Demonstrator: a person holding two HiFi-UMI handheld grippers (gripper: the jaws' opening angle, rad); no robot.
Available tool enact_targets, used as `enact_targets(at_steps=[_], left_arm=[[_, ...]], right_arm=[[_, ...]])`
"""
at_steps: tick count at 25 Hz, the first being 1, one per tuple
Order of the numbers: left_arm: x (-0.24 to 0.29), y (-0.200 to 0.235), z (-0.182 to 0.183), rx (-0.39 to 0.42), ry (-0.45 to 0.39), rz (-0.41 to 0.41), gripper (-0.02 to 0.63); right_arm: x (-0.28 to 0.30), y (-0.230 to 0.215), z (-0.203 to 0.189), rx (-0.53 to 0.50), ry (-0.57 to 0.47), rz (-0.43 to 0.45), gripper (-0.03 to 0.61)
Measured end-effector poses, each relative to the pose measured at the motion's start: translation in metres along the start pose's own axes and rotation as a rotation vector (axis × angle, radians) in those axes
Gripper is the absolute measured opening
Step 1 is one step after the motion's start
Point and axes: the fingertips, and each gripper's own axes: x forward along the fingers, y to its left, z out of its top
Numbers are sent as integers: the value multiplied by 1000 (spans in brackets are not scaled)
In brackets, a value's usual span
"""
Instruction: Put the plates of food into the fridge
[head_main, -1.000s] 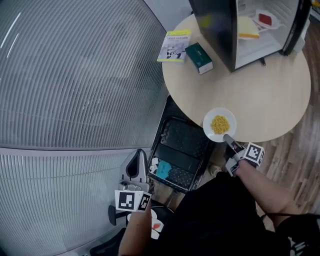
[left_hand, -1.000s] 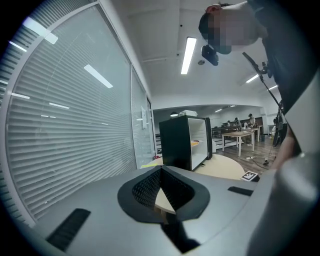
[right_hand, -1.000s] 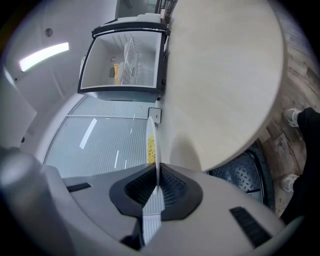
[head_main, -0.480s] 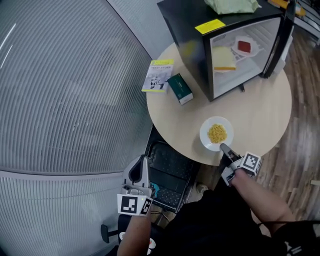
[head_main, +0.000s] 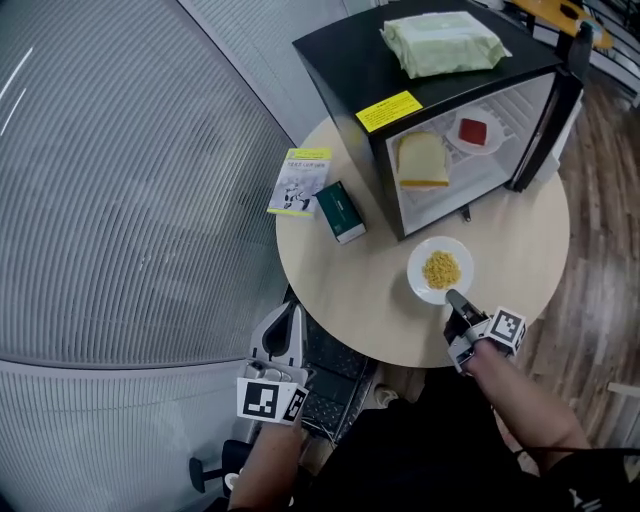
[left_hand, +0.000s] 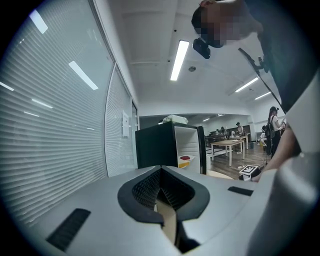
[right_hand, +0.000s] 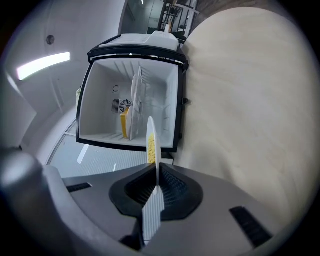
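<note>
A white plate of yellow food (head_main: 441, 270) hangs over the round table (head_main: 350, 285), near its front edge. My right gripper (head_main: 453, 298) is shut on the plate's near rim. In the right gripper view the plate (right_hand: 151, 142) stands edge-on between the jaws of the right gripper (right_hand: 156, 192), facing the open black fridge (right_hand: 132, 107). The fridge (head_main: 350, 60) holds a plate of bread (head_main: 423, 160) and a plate with red food (head_main: 474, 131). My left gripper (head_main: 284, 322) is shut and empty, off the table's left edge. The left gripper (left_hand: 162, 207) points at the fridge (left_hand: 155, 145).
The fridge door (head_main: 548, 115) stands open at the right. A green packet (head_main: 443, 42) lies on the fridge top. A booklet (head_main: 298, 182) and a green box (head_main: 341, 212) lie on the table's left part. A dark cart (head_main: 335, 385) stands below the table edge.
Both grippers have moved forward toward the fridge. The plate has travelled with the right gripper, further in over the table. The fridge now shows fully in the head view.
</note>
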Motion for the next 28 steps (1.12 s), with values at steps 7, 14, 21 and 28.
enact_targets(at_steps=[7, 14, 21, 28], left_arm=[[52, -19, 11, -5, -11, -11, 5], [95, -32, 13, -9, -9, -2, 5], [128, -30, 2, -36, 4, 29, 5], [150, -20, -16, -53, 20, 69, 5]], right_arm=[[12, 22, 64, -49, -18, 50, 17], [25, 20, 94, -50, -1, 38, 17], [39, 11, 114, -23, 27, 21, 17], [64, -2, 128, -12, 51, 4, 17]])
